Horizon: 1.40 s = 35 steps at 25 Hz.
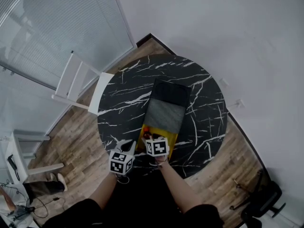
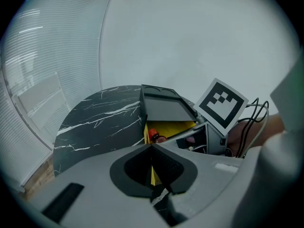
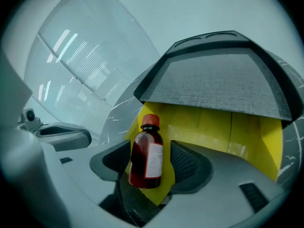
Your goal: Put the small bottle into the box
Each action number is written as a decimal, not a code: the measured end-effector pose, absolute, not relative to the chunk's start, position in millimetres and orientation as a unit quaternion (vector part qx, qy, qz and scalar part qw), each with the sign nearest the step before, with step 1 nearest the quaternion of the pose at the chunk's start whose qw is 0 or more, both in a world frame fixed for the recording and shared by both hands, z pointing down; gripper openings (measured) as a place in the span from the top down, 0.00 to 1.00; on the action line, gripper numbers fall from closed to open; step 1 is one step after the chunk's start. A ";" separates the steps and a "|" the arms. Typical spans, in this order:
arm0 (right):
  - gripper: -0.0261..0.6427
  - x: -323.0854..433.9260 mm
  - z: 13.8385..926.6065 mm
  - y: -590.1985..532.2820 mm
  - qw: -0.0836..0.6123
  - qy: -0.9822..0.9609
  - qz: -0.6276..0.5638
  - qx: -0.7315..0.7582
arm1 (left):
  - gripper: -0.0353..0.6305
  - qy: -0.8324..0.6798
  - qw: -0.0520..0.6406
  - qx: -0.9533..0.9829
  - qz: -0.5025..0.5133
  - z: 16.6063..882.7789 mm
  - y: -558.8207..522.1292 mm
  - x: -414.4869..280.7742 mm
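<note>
While the left tool (image 2: 152, 148) pinches the yellow box (image 2: 172, 127), the right tool (image 3: 149, 149) gapes around the amber bottle (image 3: 145, 159).

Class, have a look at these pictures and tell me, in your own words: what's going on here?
A person works two grippers over an open box on a round table. The right hand-held gripper has its jaws apart around a small bottle, which stands upright against the box's yellow inside; a gap shows beside it. The left hand-held gripper is closed, seemingly on a thin yellow edge of the box.
</note>
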State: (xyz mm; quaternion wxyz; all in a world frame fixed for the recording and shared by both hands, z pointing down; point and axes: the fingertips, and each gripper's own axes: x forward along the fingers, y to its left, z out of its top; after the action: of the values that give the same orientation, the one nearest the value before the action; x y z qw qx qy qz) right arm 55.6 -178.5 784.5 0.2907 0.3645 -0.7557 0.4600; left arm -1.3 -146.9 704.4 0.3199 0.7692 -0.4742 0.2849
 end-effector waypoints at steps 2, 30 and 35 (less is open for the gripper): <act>0.58 55.5 782.4 -176.8 0.286 -0.758 0.460 0.363 | 0.95 -0.474 0.321 0.769 0.285 704.2 -146.1 -1.5; 0.97 112.6 690.7 -107.3 0.200 -0.767 0.370 0.484 | 0.95 -0.392 0.285 0.829 0.280 664.3 -117.1 12.1; 0.97 123.0 653.6 -91.7 0.185 -0.781 0.297 0.517 | 0.95 -0.385 0.279 0.838 0.268 648.3 -106.5 6.5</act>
State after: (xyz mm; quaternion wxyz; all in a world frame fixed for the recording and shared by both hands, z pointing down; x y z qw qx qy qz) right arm 123.0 -91.7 653.6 0.1853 0.5175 -0.7809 0.2967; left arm 6.5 -106.5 648.3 0.2785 0.8382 -0.3847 0.2681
